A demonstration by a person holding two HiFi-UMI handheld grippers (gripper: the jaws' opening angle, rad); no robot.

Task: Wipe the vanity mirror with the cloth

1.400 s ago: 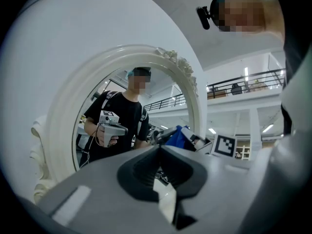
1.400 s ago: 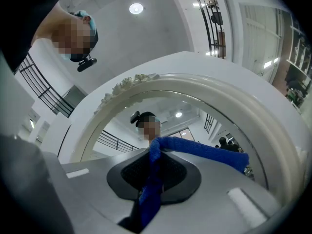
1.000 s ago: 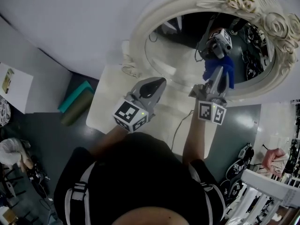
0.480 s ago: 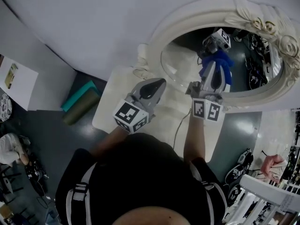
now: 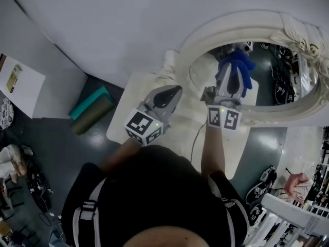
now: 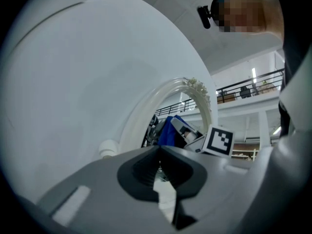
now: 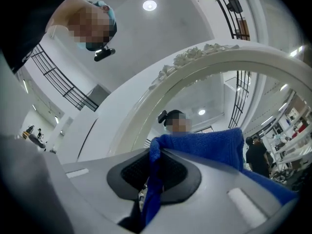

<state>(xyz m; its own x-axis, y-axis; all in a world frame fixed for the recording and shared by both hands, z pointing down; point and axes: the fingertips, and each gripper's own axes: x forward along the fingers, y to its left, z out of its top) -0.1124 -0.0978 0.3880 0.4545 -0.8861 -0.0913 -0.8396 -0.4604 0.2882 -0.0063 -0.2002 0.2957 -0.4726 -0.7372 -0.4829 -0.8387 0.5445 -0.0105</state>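
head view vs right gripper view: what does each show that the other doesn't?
Head view only: the left gripper, the white table below the mirror, and a teal mat on the floor.

Right gripper view only: close up, the right gripper with its jaws shut on a fold of the blue cloth, plus a ceiling light.

Both: the right gripper, the cloth and the mirror's ornate white frame.

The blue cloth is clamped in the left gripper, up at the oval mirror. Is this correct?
Not quite. The blue cloth is clamped in the right gripper, not the left; the right gripper view shows it between those jaws. It is indeed up at the oval mirror.
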